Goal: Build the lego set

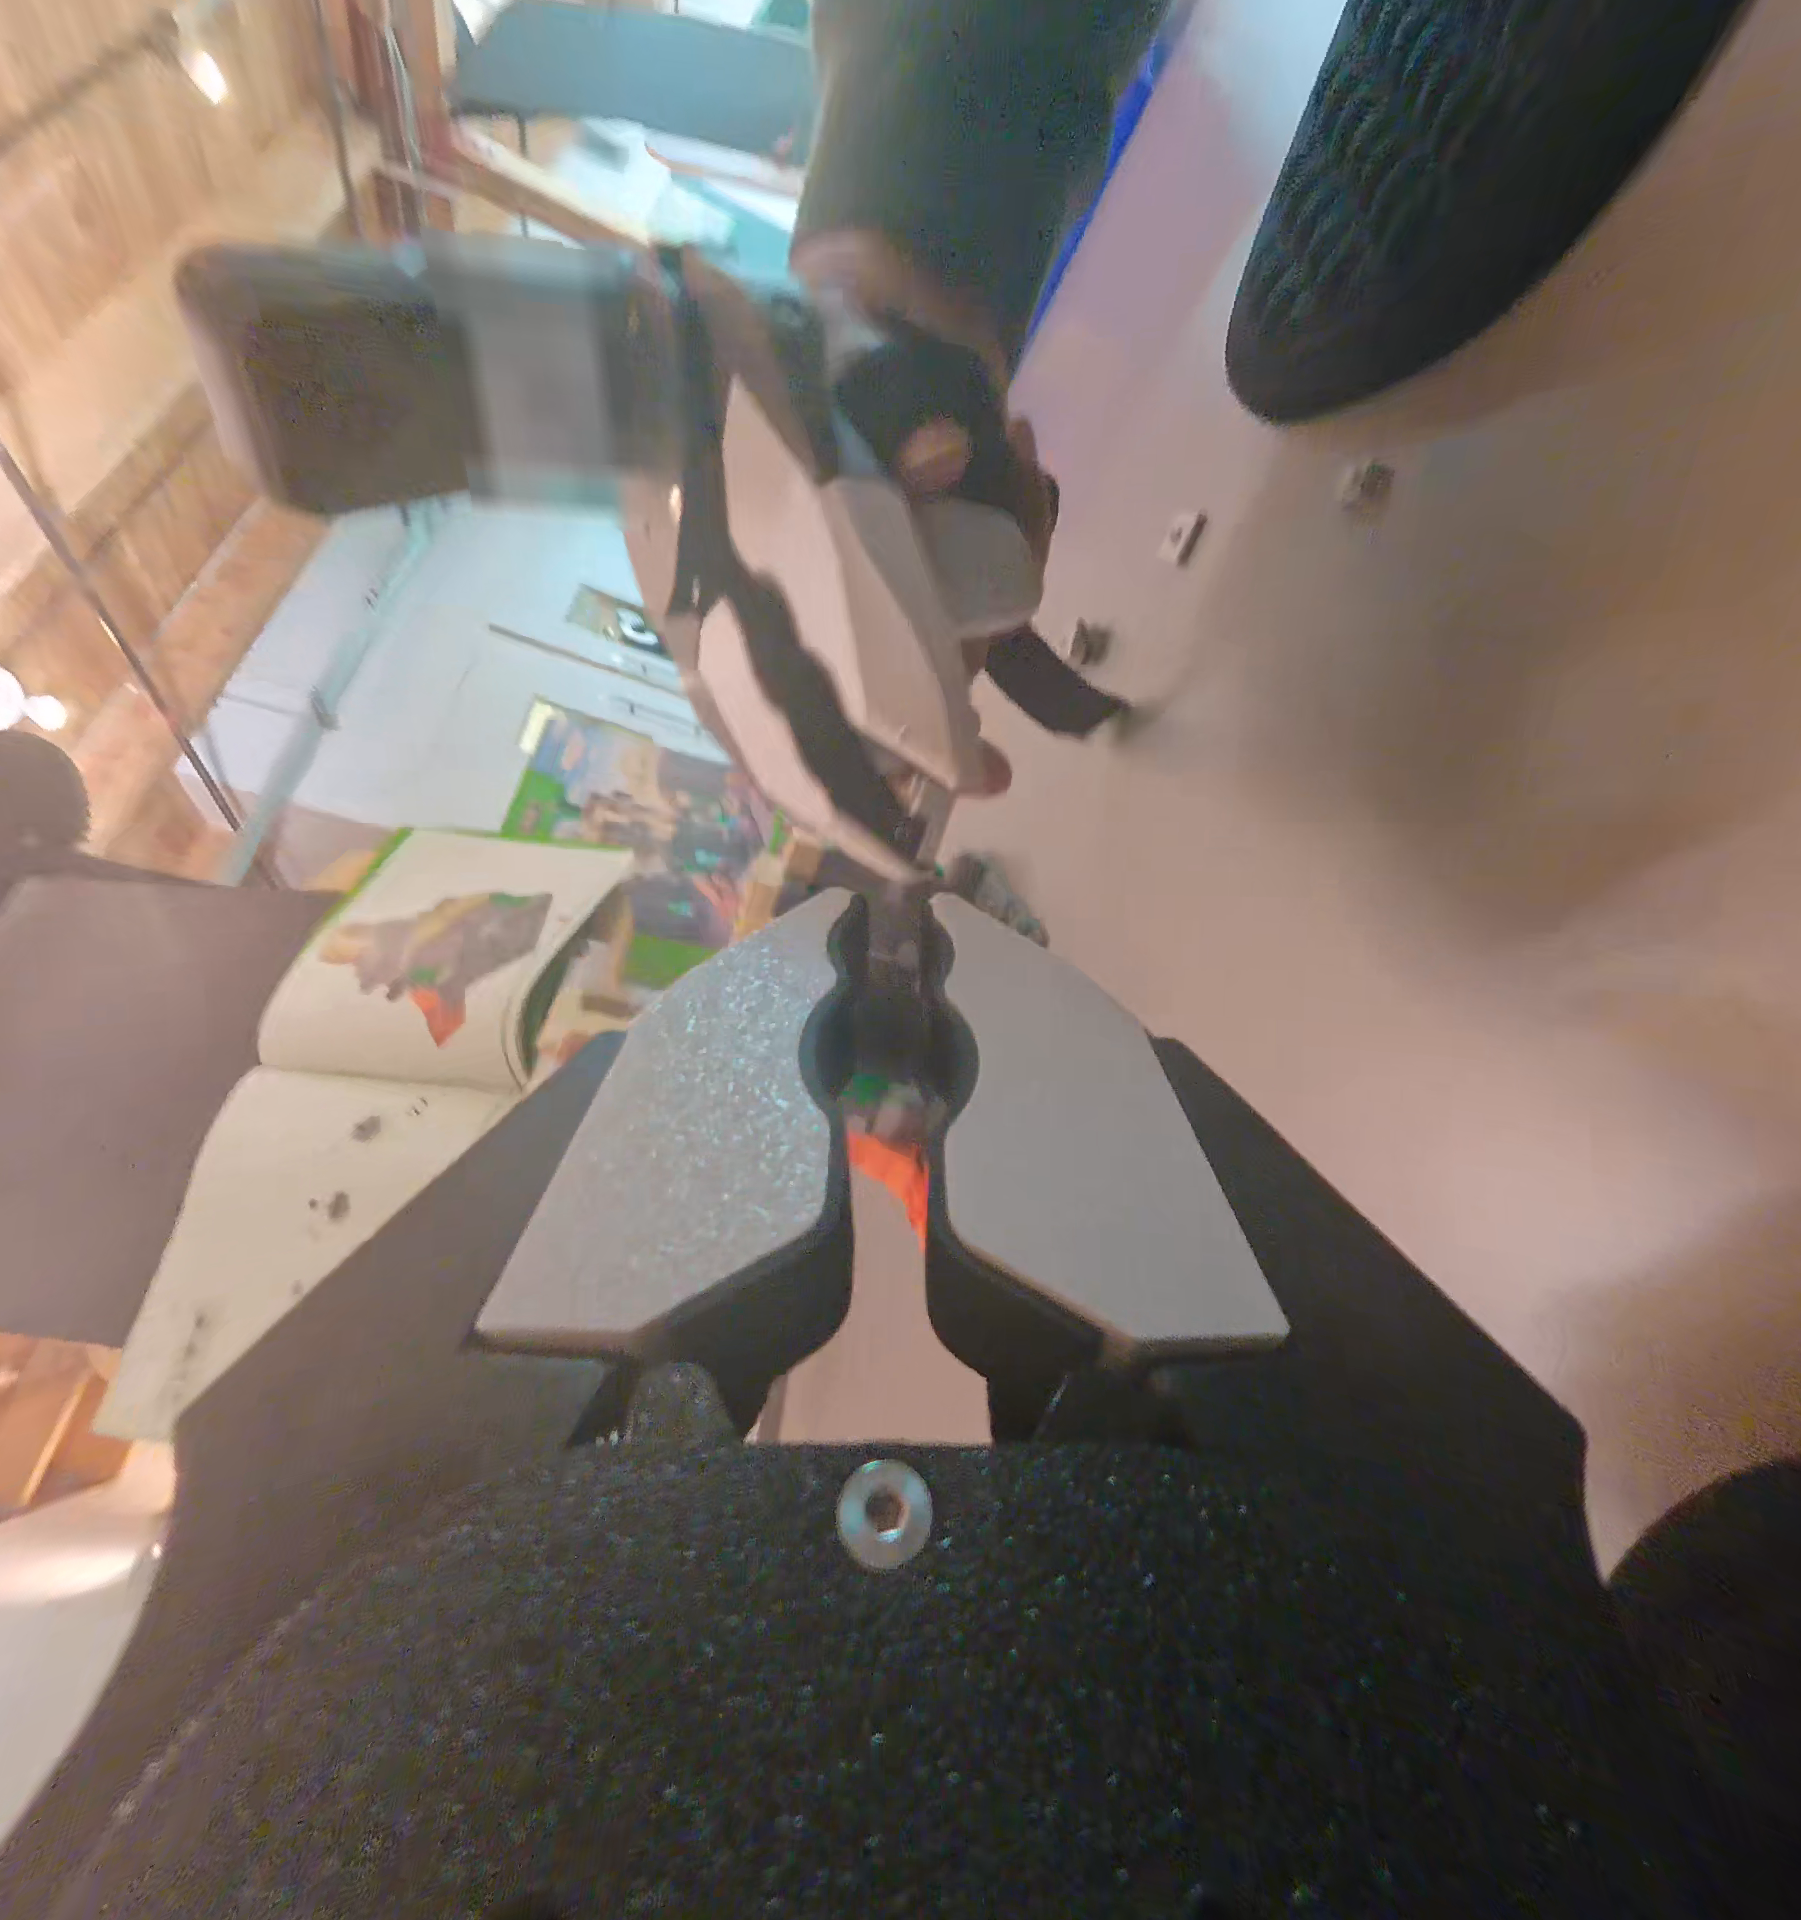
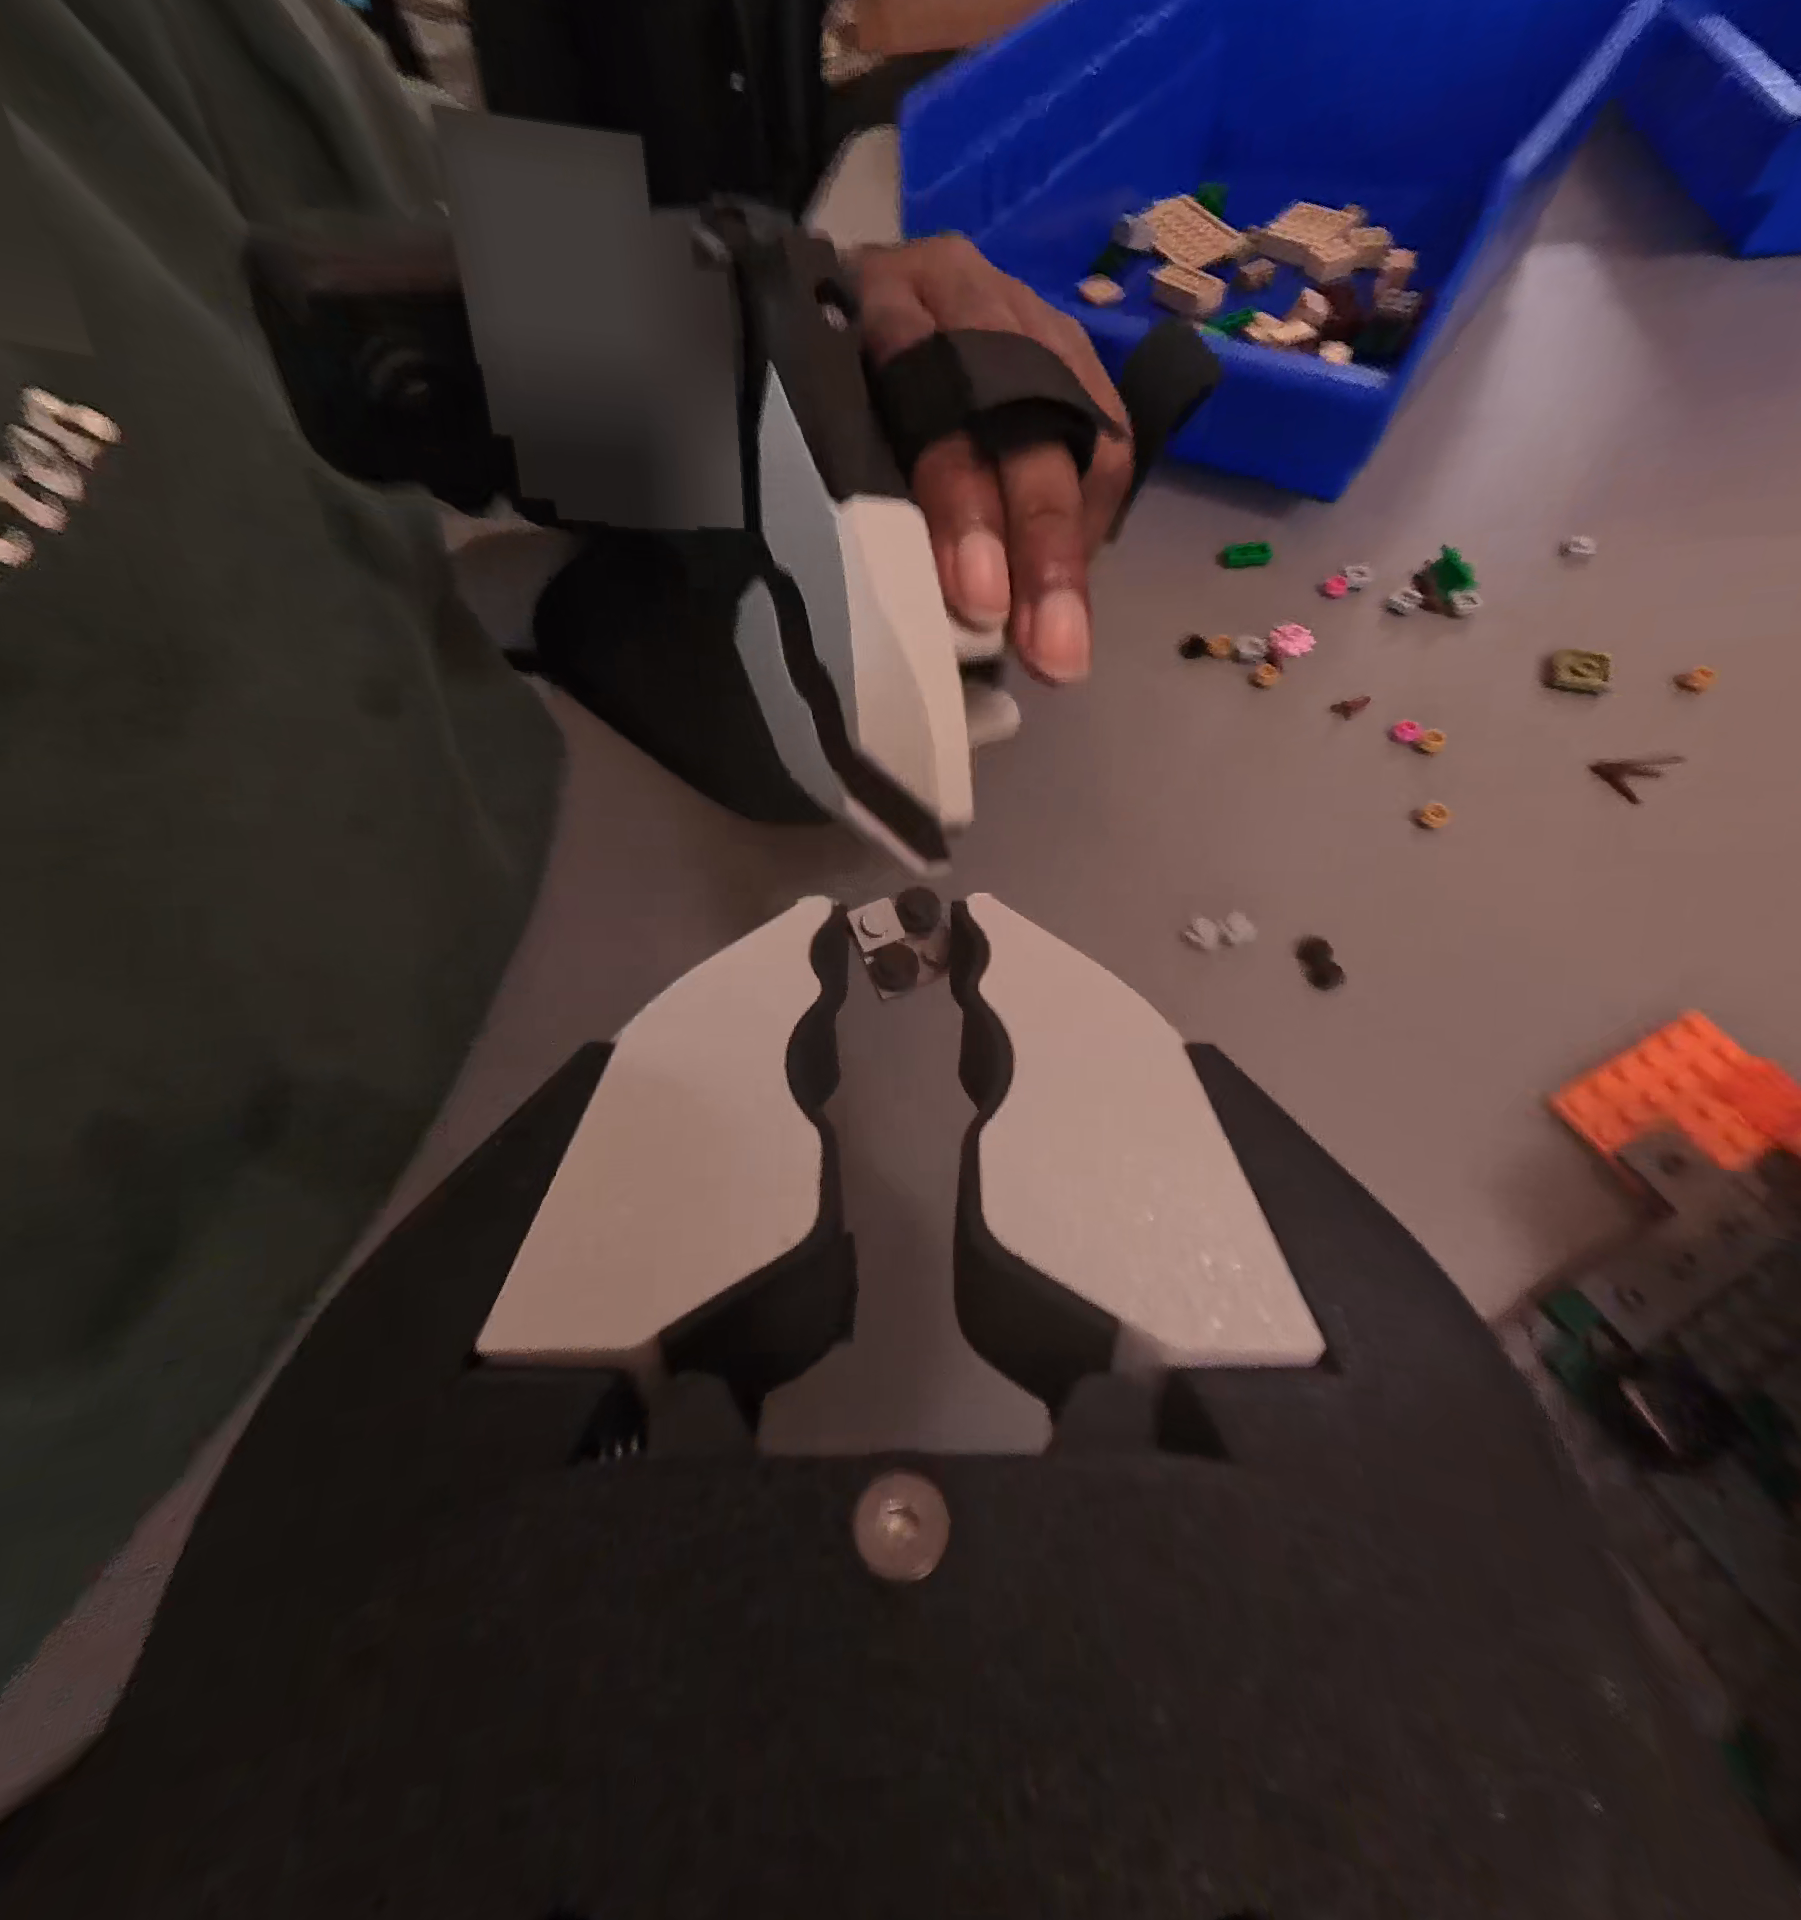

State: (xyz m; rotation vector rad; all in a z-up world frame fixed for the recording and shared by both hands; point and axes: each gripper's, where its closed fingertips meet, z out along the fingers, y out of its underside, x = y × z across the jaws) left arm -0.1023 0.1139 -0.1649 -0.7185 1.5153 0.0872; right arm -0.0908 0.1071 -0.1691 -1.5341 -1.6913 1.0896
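My right gripper [image 2: 901, 914] is shut on a small grey square plate [image 2: 896, 954] that has dark round studs on top. It holds the plate above the grey table [image 2: 1239, 1039]. My left gripper [image 2: 922, 847] comes down from above, and its tips hang just over the plate, apart from it. In the left wrist view my left gripper [image 1: 894, 920] is nearly closed on a small dark piece [image 1: 891, 977], which is blurred. The right gripper [image 1: 901, 868] meets it tip to tip. The partly built model [image 2: 1706, 1195], orange, grey and green, stands on the table at the right.
A blue bin [image 2: 1291, 436] with tan bricks [image 2: 1270, 260] stands at the back right. Several tiny loose pieces [image 2: 1395, 665] lie scattered in front of it. An open instruction booklet [image 1: 408, 987] and the set's box [image 1: 647, 790] lie on the table. A person's dark green sleeve [image 2: 200, 831] fills the left. Only a small space, under 4 cm, lies between the two pairs of fingers. From either gripper's tips it is about 20 centimeters to the partly built model [image 2: 1706, 1195].
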